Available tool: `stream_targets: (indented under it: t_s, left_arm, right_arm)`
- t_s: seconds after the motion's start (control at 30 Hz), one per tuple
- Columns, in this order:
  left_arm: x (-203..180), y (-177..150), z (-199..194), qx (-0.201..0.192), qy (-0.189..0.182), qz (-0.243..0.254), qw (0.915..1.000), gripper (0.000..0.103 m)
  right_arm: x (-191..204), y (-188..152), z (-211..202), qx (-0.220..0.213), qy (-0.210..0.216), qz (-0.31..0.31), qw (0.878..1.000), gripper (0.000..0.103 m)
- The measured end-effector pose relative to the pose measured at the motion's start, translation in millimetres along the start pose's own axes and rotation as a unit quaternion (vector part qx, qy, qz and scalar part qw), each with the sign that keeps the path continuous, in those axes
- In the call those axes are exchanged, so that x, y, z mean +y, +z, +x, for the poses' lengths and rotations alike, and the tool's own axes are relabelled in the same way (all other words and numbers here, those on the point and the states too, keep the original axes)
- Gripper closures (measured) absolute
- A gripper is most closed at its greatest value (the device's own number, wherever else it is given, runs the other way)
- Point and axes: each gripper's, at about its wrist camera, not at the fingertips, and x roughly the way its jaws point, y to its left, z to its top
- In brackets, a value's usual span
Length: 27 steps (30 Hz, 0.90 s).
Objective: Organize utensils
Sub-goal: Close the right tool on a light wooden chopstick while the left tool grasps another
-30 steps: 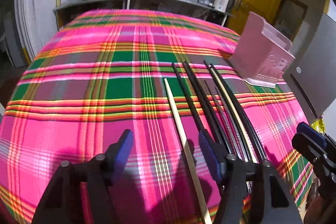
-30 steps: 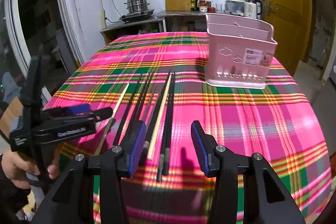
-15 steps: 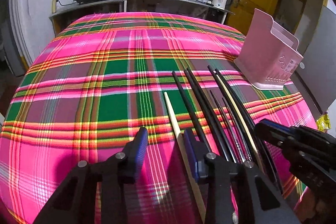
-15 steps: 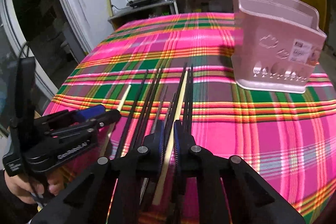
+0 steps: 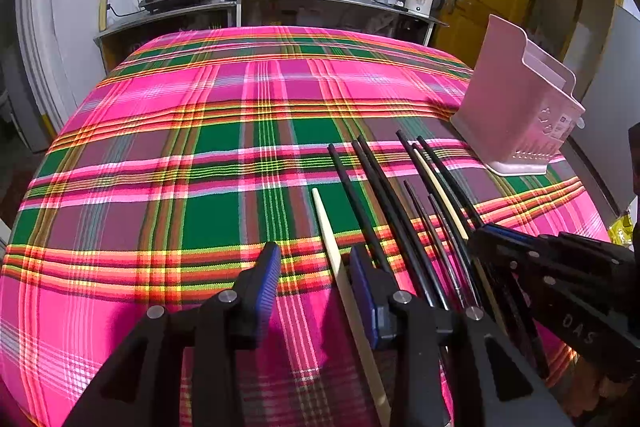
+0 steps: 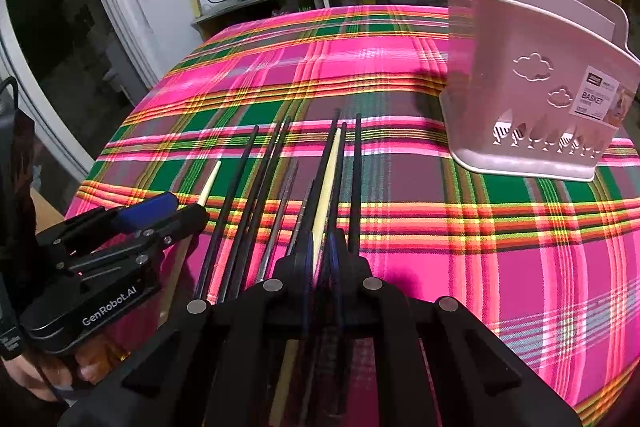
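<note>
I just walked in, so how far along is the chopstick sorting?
Nothing looks done: no chopsticks show in the pink plastic utensil basket. In hand: the right gripper is shut on a pale wooden chopstick. The left gripper is open around another. The black chopsticks are left.

Chopsticks [image 5: 384, 187] (mostly black, two pale) lie side by side on plaid cloth; pink basket [image 6: 532, 75] upright nearby.
</note>
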Motion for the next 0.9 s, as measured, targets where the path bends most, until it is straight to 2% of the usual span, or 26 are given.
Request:
stream_targets:
  t_s: [0.2, 0.33, 0.53, 0.63, 0.9]
  left_arm:
    - [1, 1, 1, -0.001, -0.001, -0.002, 1.0000, 0.067]
    - [1, 1, 1, -0.001, 0.000, -0.001, 1.0000, 0.067]
    - [1, 2, 2, -0.001, -0.001, -0.002, 1.0000, 0.067]
    - [2, 2, 2, -0.001, -0.002, -0.004, 1.0000, 0.067]
    - [1, 9, 6, 0.004, 0.003, -0.009, 0.9999, 0.067]
  right_arm:
    - [3, 5, 0, -0.005, -0.006, 0.000, 1.000, 0.094]
    - [4, 3, 0, -0.005, 0.023, 0.003, 1.000, 0.094]
    - [-5, 0, 5, -0.001, 0.039, 0.021, 0.999, 0.094]
    - [-10, 2, 5, -0.003, 0.015, 0.022, 1.000, 0.094]
    - [-8, 14, 9, 0.001, 0.003, 0.029, 1.000, 0.094]
